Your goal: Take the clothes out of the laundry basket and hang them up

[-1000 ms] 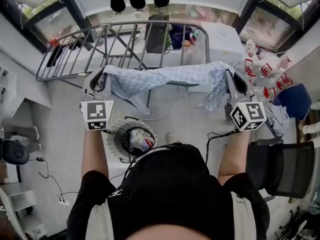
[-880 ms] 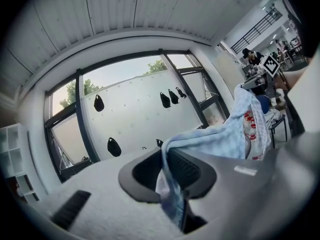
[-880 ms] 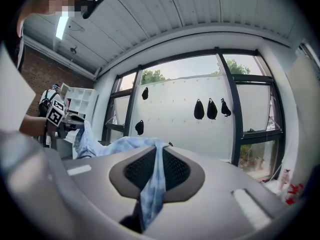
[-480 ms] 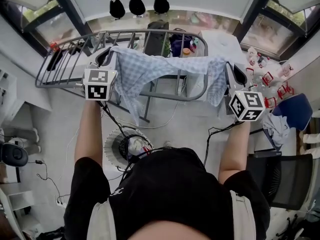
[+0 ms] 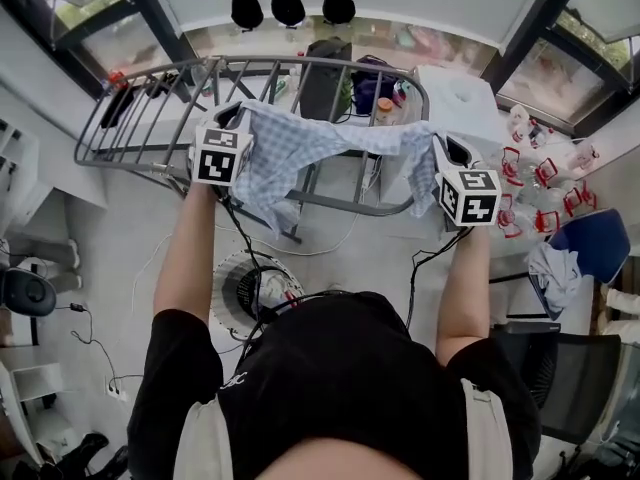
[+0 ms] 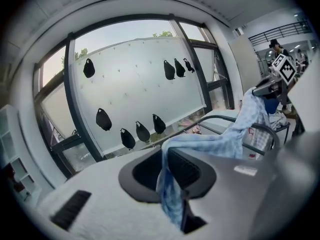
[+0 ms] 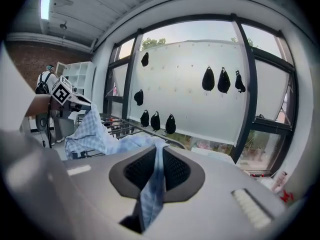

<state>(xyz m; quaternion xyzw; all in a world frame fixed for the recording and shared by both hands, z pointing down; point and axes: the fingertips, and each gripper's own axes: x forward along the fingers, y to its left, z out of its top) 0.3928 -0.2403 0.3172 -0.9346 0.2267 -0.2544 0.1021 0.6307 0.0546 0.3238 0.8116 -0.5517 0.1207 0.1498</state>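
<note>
Standing here, I see both tools clamped on the same checked garment [image 5: 325,144]: the left gripper [image 5: 233,118] pinches one edge and the right gripper [image 5: 444,148] pinches the opposite one, so the cloth hangs stretched between them, just above the near side of the drying rack [image 5: 160,113]. It looks thin, light and quite limp. It sags in the middle and a loose tail droops below the left gripper, so I judge it will fold or slide off a rail unless it is kept spread. Pinching it at its outer edges, well apart, as here, seems the right hold. I cannot tell what kind of garment it is, or whether it touches the rail yet. Behind the grippers, the laundry basket [image 5: 240,288] is half hidden under the person, its contents unclear.
</note>
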